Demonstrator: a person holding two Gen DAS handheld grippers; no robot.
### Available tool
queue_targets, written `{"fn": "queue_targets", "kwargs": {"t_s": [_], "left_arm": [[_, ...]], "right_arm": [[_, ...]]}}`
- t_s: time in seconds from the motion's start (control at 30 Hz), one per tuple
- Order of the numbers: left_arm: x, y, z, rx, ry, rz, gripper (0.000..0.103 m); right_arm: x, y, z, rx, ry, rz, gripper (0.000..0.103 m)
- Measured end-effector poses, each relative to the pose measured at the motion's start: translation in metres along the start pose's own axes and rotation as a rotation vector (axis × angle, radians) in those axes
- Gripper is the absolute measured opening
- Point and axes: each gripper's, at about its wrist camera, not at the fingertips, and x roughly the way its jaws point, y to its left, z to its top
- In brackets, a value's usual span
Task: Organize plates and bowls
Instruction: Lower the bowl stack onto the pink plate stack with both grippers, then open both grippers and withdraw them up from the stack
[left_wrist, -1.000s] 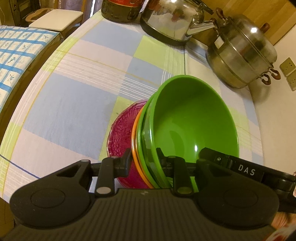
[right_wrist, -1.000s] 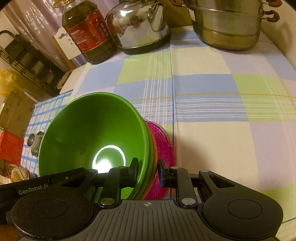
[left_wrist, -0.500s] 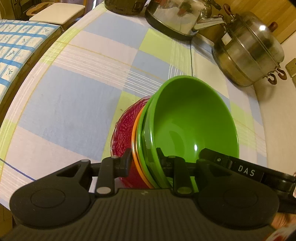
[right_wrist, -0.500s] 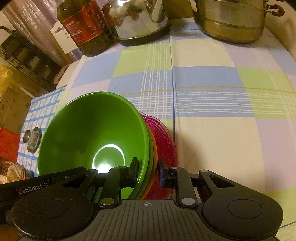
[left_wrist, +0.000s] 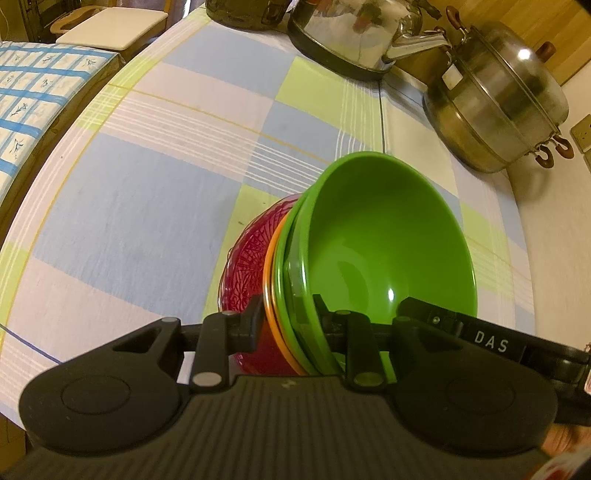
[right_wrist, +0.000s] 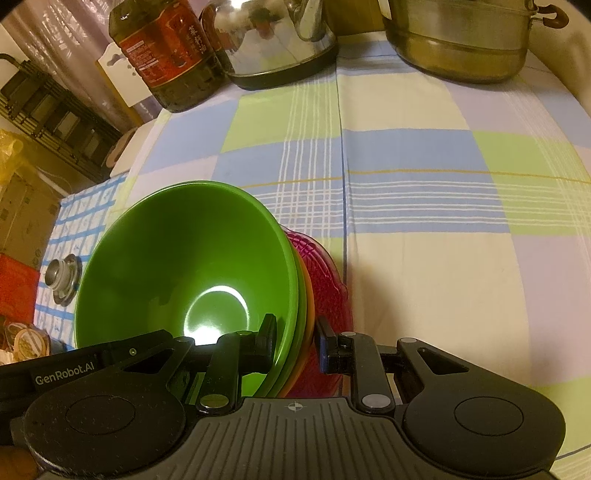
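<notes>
A nested stack of dishes is held on edge between the two grippers, above the checked tablecloth (left_wrist: 147, 206) near the table's near edge. Innermost is a glossy green bowl (left_wrist: 384, 236), deep and smooth, with a bright glare spot on its flat bottom in the right wrist view (right_wrist: 192, 266). Behind it sits a second green dish, showing only as a rim (left_wrist: 286, 280), then a thin orange rim (left_wrist: 269, 284), and outermost a translucent magenta plate (left_wrist: 247, 266) with a pressed, ribbed pattern and a scalloped edge (right_wrist: 328, 280).

The left gripper (left_wrist: 286, 317) is clamped on the stack's rims, one finger pressing the magenta plate's back, the other inside the green bowl. The right gripper (right_wrist: 295, 339) straddles the opposite side the same way; its inner finger touches the bowl's wall, while its outer finger stands just beside the magenta plate (contact there is hard to judge). Each gripper's body pokes into the other's view, across the bowl's lower rim.

Toward the table's far edge stand a shiny steel kettle (left_wrist: 354, 40), a lidded steel steamer pot (left_wrist: 495, 103) at the far right corner, and a large oil bottle with a red label (right_wrist: 166, 55) at the far left. Beyond the left edge lies a blue-gridded cloth (left_wrist: 33, 96).
</notes>
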Motion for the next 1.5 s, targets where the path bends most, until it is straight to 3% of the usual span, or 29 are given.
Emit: {"fn": "queue_targets", "kwargs": {"t_s": [0.53,0.73,0.8,0.87,1.2,1.5], "left_arm": [[0.001,-0.002,-0.002,0.008,-0.009,0.005,0.024],[-0.002,0.0,-0.004,0.026,-0.037,0.032,0.044],[-0.003,0.002,-0.005,0.022,-0.048,0.035,0.054],[-0.006,0.004,-0.006,0.025,-0.062,0.04,0.068],[-0.042,0.009,-0.018,0.016,-0.164,0.031,0.079],[-0.094,0.001,-0.063,0.061,-0.309,0.057,0.081]], "right_arm": [[0.0,0.0,-0.001,0.006,-0.004,0.004,0.023],[0.0,-0.001,-0.002,0.003,-0.013,0.009,0.025],[-0.002,0.0,-0.002,0.004,-0.022,0.012,0.034],[-0.004,0.0,-0.002,0.005,-0.032,0.016,0.051],[-0.036,0.003,-0.007,-0.011,-0.093,0.043,0.056],[-0.093,-0.006,-0.035,-0.019,-0.21,0.063,0.056]]}}
